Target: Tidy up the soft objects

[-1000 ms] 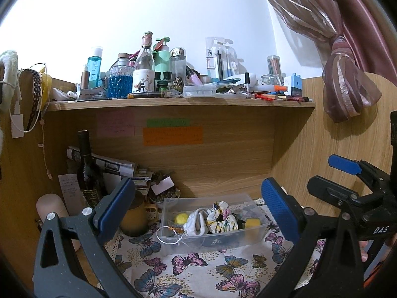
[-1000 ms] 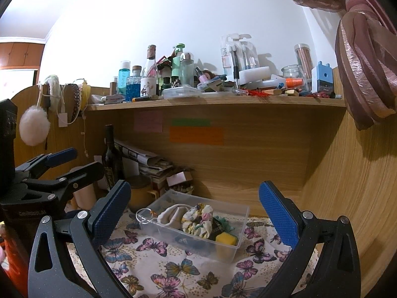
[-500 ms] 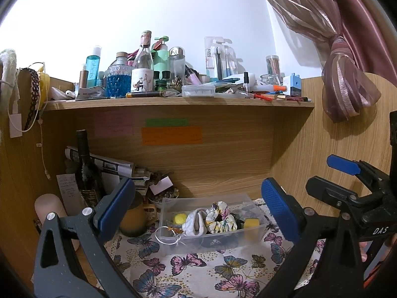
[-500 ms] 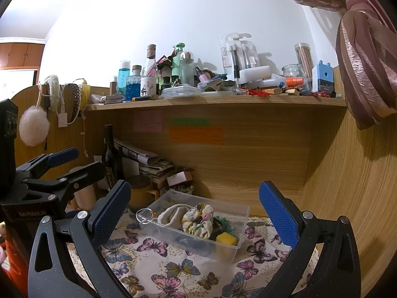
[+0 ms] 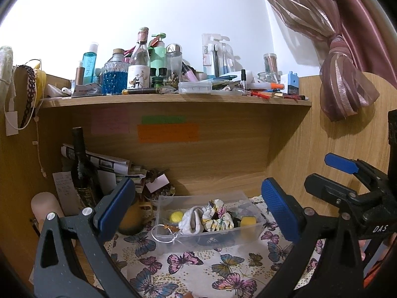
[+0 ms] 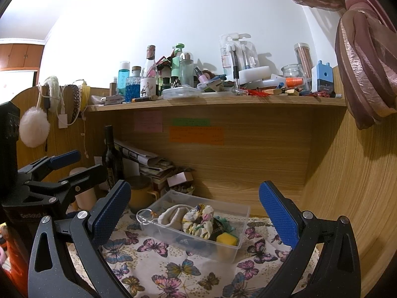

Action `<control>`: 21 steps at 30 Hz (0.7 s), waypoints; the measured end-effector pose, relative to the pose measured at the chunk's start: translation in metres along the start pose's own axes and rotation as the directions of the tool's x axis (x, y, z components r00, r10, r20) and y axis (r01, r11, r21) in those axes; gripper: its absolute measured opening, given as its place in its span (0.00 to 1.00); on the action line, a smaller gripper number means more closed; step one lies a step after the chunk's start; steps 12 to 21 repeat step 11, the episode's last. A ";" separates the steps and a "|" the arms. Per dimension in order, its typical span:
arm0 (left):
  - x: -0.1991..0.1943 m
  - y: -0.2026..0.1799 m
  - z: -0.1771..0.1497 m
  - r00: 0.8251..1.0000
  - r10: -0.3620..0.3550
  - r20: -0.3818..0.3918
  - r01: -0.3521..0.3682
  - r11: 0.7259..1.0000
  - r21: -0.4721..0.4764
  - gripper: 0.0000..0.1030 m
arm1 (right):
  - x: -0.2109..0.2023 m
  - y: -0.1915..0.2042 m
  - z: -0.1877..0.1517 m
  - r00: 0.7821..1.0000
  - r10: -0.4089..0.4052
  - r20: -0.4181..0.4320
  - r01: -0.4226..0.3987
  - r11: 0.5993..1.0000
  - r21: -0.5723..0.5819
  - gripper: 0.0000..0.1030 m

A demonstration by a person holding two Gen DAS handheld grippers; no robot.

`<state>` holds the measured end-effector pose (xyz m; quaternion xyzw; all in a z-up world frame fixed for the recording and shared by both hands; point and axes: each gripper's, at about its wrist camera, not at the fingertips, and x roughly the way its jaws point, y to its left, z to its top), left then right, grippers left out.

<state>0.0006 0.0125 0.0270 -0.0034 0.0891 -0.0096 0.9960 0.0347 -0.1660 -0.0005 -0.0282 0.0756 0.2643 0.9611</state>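
A clear plastic bin sits on the butterfly-print cloth. It holds a white sock, a floral scrunchie, a yellow sponge and a yellow ball. My left gripper is open and empty, in front of the bin. My right gripper is open and empty, in front of the bin too. Each gripper shows in the other's view, the right and the left.
A dark wine bottle, a brown mug and stacked papers stand behind the bin. A wooden shelf above carries bottles and clutter. A wooden side panel and a curtain are on the right.
Both grippers have drawn back slightly and stay open. The bin and its contents have not moved.
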 end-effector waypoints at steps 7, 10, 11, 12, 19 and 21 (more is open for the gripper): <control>0.001 0.001 -0.001 1.000 -0.007 -0.005 0.007 1.000 -0.004 1.00 | 0.000 0.002 0.000 1.000 -0.004 -0.001 0.004 1.000 -0.001 1.00; 0.002 0.001 -0.002 1.000 -0.011 -0.012 0.011 1.000 -0.009 1.00 | 0.001 0.002 0.000 1.000 -0.003 -0.003 0.003 1.000 0.001 1.00; 0.003 0.001 -0.002 1.000 -0.010 -0.015 0.010 1.000 -0.010 1.00 | 0.001 0.002 0.000 1.000 -0.002 -0.005 0.002 1.000 0.002 1.00; 0.003 0.001 -0.002 1.000 -0.010 -0.015 0.010 1.000 -0.010 1.00 | 0.001 0.002 0.000 1.000 -0.002 -0.005 0.002 1.000 0.002 1.00; 0.003 0.001 -0.002 1.000 -0.010 -0.015 0.010 1.000 -0.010 1.00 | 0.001 0.002 0.000 1.000 -0.002 -0.005 0.002 1.000 0.002 1.00; 0.003 0.001 -0.002 1.000 -0.010 -0.015 0.010 1.000 -0.010 1.00 | 0.001 0.002 0.000 1.000 -0.002 -0.005 0.002 1.000 0.002 1.00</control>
